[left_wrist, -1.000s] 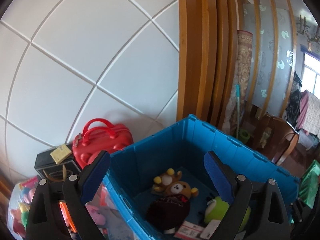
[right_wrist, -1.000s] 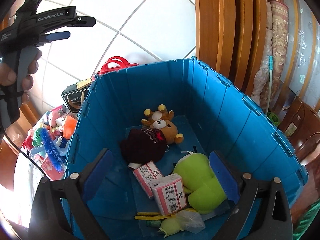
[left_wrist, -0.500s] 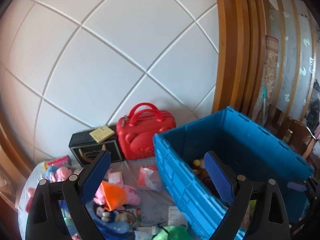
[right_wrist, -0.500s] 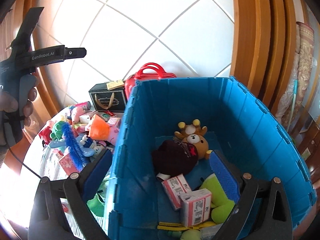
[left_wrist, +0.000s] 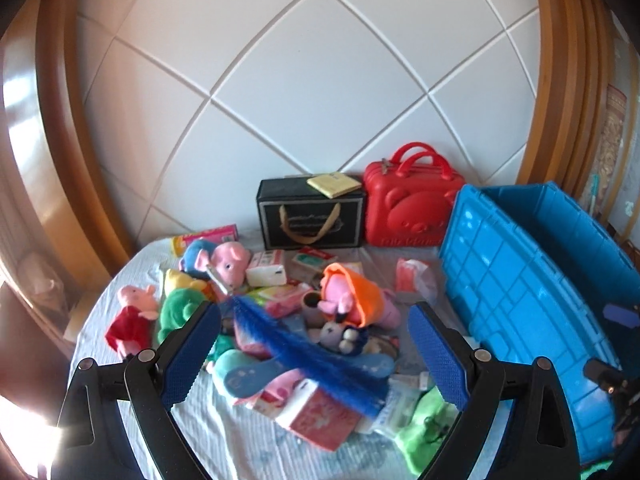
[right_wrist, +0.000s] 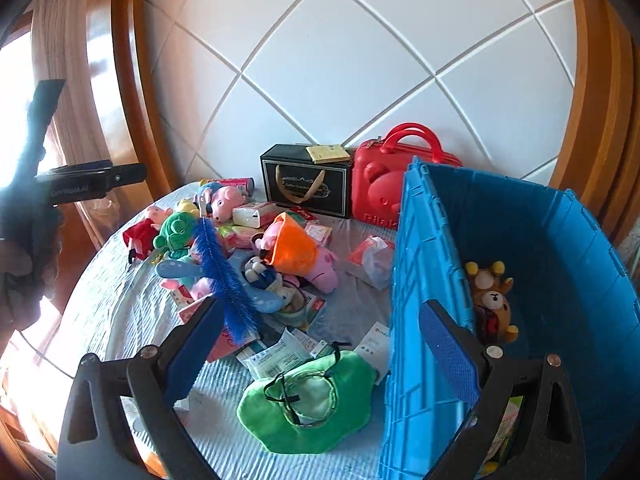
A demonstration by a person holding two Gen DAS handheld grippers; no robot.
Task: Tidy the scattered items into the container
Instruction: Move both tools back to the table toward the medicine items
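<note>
A blue plastic crate stands at the right of a round table; a brown bear plush lies inside. A pile of scattered items covers the table to its left: a blue bristle brush, a pink pig plush with an orange cloth, a green eye mask, small boxes and packets. My left gripper is open and empty above the pile. My right gripper is open and empty, straddling the crate's left wall.
A red toy suitcase and a black gift box stand against the white tiled wall. A red-dressed pig plush and a green plush lie near the table's left edge. Wooden frames flank the wall.
Both grippers have swung left, away from the crate's inside toward the pile on the table. Both stayed open and empty.
</note>
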